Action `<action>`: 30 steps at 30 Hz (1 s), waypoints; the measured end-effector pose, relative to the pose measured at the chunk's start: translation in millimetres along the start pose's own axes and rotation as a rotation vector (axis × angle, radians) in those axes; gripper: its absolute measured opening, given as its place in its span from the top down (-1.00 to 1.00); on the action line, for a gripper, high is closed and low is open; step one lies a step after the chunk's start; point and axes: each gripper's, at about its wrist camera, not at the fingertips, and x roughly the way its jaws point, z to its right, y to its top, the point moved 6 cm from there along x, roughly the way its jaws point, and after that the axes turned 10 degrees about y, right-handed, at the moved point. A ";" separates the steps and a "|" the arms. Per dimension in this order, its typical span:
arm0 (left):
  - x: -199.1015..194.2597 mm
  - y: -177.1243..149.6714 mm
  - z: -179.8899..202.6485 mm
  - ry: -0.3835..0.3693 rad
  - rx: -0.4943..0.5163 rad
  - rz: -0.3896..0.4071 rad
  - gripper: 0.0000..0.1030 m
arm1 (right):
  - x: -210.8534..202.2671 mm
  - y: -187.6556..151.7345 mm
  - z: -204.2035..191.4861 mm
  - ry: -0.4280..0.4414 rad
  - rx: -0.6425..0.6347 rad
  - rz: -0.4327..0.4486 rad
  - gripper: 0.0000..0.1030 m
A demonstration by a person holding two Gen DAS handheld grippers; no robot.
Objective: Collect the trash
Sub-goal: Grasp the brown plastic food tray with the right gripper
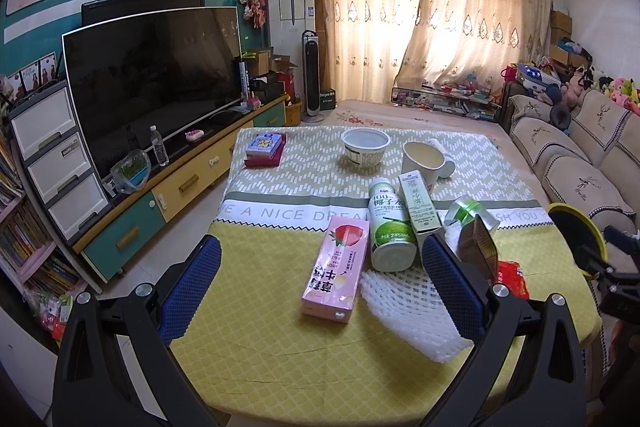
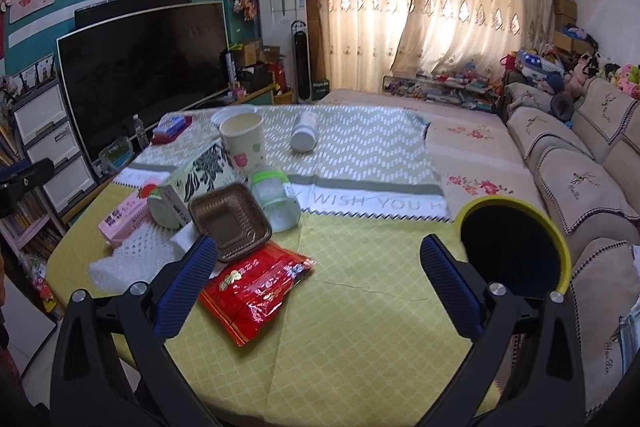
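Trash lies on a table with a yellow-green cloth (image 1: pixel 256 339). A pink strawberry milk carton (image 1: pixel 336 267), a coconut drink bottle (image 1: pixel 390 227), a green-white carton (image 1: pixel 418 203) and white foam netting (image 1: pixel 412 311) lie in front of my open, empty left gripper (image 1: pixel 320 283). My right gripper (image 2: pixel 318 277) is open and empty above the cloth (image 2: pixel 360 327). A red snack wrapper (image 2: pixel 252 283) and a brown plastic tray (image 2: pixel 230 223) lie by its left finger. A yellow-rimmed bin (image 2: pixel 516 247) stands at the table's right edge.
Further back on the table are a paper cup (image 2: pixel 244 143), a white bowl (image 1: pixel 365 147), a clear green-lidded jar (image 2: pixel 276 199), a white bottle (image 2: pixel 305 133) and a small box (image 1: pixel 266 149). A TV stand (image 1: pixel 160 187) is left, a sofa (image 2: pixel 580 179) right.
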 end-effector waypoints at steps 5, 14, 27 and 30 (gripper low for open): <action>19.3 -3.0 3.2 -0.004 0.012 -0.026 -0.93 | 39.8 -9.3 -10.3 0.055 -0.017 -0.065 -0.88; 44.5 -5.1 9.3 -0.001 0.026 -0.046 -0.93 | 76.2 1.9 -49.7 0.203 -0.097 -0.112 -0.14; 59.2 -11.0 12.5 -0.007 0.033 -0.066 -0.93 | 106.5 -0.4 -77.5 0.286 -0.122 -0.187 0.88; 59.9 -11.9 15.7 -0.010 0.040 -0.063 -0.93 | 100.6 1.7 -77.7 0.303 -0.117 -0.161 0.91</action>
